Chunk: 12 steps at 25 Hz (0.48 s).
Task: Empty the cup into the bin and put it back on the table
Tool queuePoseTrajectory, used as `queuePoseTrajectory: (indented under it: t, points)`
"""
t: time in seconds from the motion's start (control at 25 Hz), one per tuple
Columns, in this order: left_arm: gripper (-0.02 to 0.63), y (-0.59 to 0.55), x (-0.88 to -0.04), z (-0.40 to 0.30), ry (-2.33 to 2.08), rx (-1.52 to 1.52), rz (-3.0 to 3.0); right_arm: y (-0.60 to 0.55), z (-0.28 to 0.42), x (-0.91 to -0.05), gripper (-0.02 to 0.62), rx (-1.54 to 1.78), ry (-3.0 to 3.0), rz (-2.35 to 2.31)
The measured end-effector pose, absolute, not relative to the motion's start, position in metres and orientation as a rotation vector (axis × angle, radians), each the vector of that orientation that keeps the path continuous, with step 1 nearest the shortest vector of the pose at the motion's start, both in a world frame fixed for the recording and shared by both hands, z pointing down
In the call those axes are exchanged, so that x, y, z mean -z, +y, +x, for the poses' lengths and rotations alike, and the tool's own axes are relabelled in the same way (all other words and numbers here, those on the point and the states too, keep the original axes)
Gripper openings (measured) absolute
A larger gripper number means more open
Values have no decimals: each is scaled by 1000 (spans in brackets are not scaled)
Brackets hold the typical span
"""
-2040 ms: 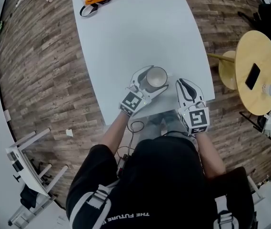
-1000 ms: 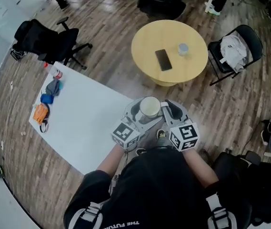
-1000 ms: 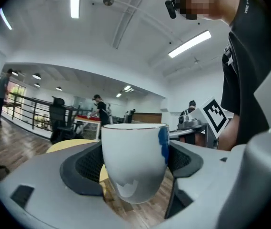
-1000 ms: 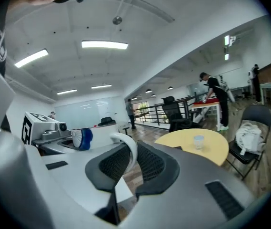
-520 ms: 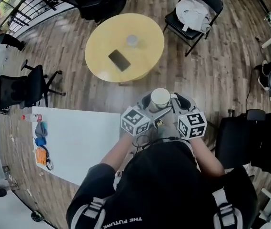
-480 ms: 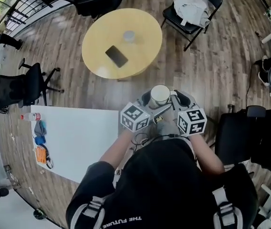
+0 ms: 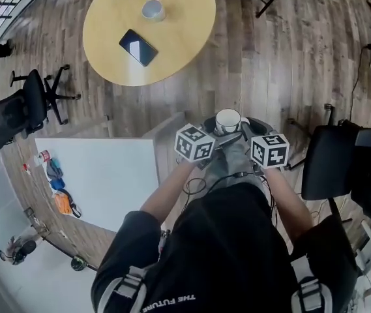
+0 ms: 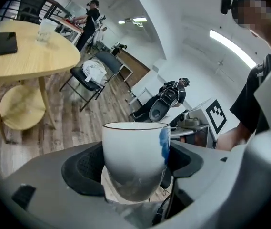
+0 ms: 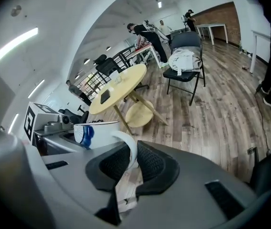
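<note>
I see a white cup [image 7: 227, 119] with a blue mark, held upright in the air over the wooden floor, in front of the person's body. My left gripper [image 7: 212, 128] is shut on the cup's body; in the left gripper view the cup [image 8: 134, 156] fills the gap between the dark pads. My right gripper [image 7: 246, 129] is shut on the cup's handle [image 9: 127, 148], and the cup's body [image 9: 96, 131] shows just left of the pads. What the cup holds is hidden in every view.
A round yellow table [image 7: 172, 38] with a black phone [image 7: 137, 47] and a small glass [image 7: 152, 9] stands ahead. The white table [image 7: 100, 175] lies to the left, with small items at its far end. A black chair [image 7: 332, 158] is close on the right.
The person has turned away from the white table with the cup. It was over the table edge; now it hangs over the floor. Both grips look unchanged.
</note>
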<state>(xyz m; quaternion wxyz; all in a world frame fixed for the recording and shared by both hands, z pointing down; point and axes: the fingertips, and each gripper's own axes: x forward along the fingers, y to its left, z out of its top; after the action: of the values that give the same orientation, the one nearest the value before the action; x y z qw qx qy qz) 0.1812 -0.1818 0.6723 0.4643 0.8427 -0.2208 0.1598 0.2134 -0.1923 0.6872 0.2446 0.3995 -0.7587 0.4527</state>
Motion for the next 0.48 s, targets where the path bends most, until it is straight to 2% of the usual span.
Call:
queuePoseTrajectory:
  t: [0.48]
  points:
    - [391, -199, -685, 177, -521, -411, 2052, -207, 209, -702, 57, -1276, -2027, 1110]
